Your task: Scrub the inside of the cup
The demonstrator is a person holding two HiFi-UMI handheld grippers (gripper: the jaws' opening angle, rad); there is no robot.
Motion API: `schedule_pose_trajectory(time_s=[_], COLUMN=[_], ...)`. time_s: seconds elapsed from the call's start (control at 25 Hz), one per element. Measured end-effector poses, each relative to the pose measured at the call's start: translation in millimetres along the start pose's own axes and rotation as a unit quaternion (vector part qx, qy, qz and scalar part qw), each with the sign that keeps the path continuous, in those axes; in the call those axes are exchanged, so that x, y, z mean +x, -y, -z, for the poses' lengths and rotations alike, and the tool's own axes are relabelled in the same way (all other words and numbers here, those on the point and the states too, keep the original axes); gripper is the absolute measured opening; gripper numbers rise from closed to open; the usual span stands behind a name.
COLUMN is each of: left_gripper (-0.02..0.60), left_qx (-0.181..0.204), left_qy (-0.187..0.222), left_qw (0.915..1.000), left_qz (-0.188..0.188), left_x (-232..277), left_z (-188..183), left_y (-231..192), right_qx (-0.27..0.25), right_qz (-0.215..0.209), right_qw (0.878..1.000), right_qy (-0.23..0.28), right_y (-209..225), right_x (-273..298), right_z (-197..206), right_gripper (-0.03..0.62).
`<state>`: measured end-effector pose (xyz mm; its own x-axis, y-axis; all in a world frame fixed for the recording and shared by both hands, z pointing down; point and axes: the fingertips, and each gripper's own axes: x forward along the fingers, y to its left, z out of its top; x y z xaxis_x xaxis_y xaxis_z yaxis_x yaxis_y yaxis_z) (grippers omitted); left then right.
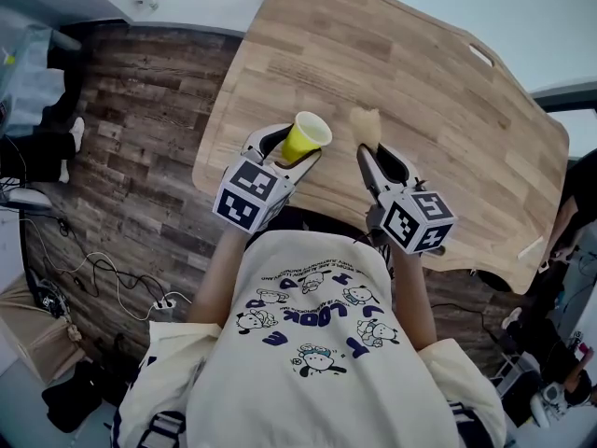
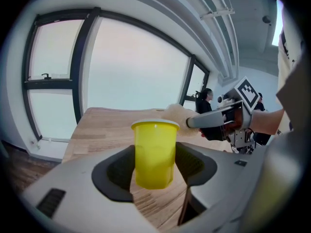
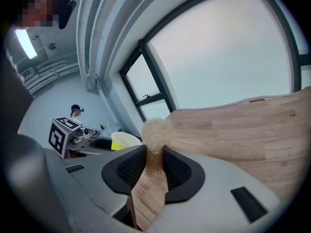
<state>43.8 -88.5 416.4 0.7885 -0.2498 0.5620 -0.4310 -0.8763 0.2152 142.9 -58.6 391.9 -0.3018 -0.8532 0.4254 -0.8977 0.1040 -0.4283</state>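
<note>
My left gripper (image 1: 291, 153) is shut on a yellow plastic cup (image 1: 306, 136), held upright just above the wooden table (image 1: 438, 91). In the left gripper view the cup (image 2: 154, 152) stands between the dark pads, pressed on both sides. My right gripper (image 1: 373, 153) is shut on a beige fluffy scrubber (image 1: 366, 125), whose tuft sticks out past the fingertips. In the right gripper view the scrubber (image 3: 155, 136) sits pinched between the pads, with the cup (image 3: 125, 141) a short way to its left. The scrubber is outside the cup, to the right of its rim.
The table's near edge runs just in front of the person's body. Dark plank floor (image 1: 140, 147) with cables (image 1: 84, 278) lies to the left. A person (image 2: 204, 101) stands far back by the large windows (image 2: 131, 67).
</note>
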Motion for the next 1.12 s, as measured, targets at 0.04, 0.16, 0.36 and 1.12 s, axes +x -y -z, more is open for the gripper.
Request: schedule_pose_trajectory(time_s=[0.04,0.16,0.36,1.12], left_gripper=[0.273,0.273,0.273,0.273], left_qx=[-0.002,-0.007,-0.009,-0.016], left_qy=[0.007,0.018,0.015,0.016], left_qw=[0.9999,0.9997,0.9998,0.9997], left_qz=[-0.007,-0.017,-0.013,-0.008], left_x=[-0.2,-0.6,3.1,6.4], left_z=[-1.9,-4.7,-3.7,-4.0], left_y=[-1.6,-2.9,-0.4,4.9], right_qx=[0.002,0.007,0.014,0.022], right_qz=[0.003,0.008,0.017,0.032], right_qw=[1.000,1.000,1.000,0.999], right_qy=[0.002,0.008,0.015,0.017], right_y=[0.5,1.3,3.7,9.2], right_x=[0.1,0.0,-0.2,0.0], right_z=[0.6,0.9,-1.4,2.7], right_gripper=[0.106,0.106,0.106,0.106])
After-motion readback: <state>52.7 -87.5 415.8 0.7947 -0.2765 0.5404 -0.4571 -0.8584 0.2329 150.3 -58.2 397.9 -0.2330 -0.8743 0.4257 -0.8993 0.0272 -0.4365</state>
